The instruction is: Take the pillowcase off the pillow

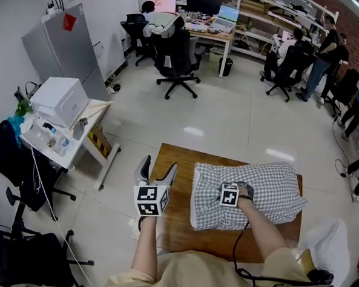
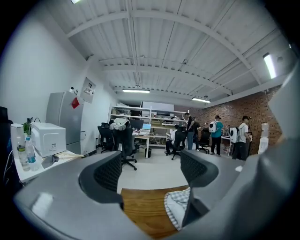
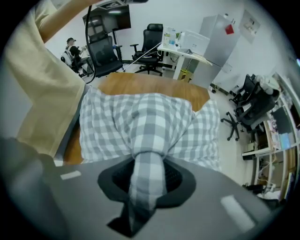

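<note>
Pinching a ridge of the checked pillowcase (image 3: 140, 117) w/ the right gripper (image 3: 147, 183): its view shows the pads pressed on a bunched fold of cloth that runs up between them, so I've got fabric, prob. not the filling. That gripper points steeply down, on top of the case, a bit left of its middle.

The left gripper (image 1: 158, 169) hovers beside the case's left end, over the left part of the wooden table (image 1: 174, 227). Its tongs are spread w/ nothing between them; its view looks level across the tabletop, only a corner of the cloth showing by one pad.

The pillowcase lies flat on the table, full & plump along its whole length, so the pillow (image 2: 174, 207) is all inside. A pale strip at the left end is, I think, the pillow showing at the case's mouth.

Progress: barely begun. Done: one grip on the cloth. Left: hold the pillow end or the mouth w/ the left, then draw the case off to the right until the pillow is bare.
</note>
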`<state>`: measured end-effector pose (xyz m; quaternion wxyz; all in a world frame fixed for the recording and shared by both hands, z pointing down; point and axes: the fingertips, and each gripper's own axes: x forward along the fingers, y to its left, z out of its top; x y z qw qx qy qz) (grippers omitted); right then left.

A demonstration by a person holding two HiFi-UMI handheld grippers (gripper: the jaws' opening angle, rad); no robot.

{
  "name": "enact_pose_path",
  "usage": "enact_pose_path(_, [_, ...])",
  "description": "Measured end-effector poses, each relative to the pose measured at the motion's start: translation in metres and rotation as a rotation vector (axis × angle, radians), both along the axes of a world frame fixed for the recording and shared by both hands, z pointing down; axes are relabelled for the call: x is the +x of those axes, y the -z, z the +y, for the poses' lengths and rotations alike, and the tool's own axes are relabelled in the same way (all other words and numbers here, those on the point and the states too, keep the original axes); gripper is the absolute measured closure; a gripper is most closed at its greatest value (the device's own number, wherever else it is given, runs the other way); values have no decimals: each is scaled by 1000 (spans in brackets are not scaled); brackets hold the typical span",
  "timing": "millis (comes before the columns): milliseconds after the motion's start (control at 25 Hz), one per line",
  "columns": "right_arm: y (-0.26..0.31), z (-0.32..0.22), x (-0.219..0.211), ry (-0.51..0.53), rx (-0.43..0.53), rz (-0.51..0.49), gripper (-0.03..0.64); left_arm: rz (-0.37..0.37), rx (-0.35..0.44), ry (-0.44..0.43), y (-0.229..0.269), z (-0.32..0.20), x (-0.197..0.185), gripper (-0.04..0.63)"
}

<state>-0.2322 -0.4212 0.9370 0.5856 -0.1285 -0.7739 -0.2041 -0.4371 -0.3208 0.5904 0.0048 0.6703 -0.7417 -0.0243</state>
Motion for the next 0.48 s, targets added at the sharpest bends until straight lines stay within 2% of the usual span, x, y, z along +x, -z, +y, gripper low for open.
enact_pose_path(40, [7, 2, -1, -5, 10, -26, 554, 2, 3, -3, 0, 0, 1, 198])
enact_pose_path(120, [25, 8, -1, -29, -2, -98, 586, 1, 12, -8, 0, 2, 5, 198])
enact_pose_path(240, [66, 15, -1, -92, -49, -244, 594, 3, 26, -13, 5, 6, 3, 198])
enact_pose_path(480, [177, 28, -6, -210, -120, -619, 595, -9, 66, -46, 52, 19, 2, 198])
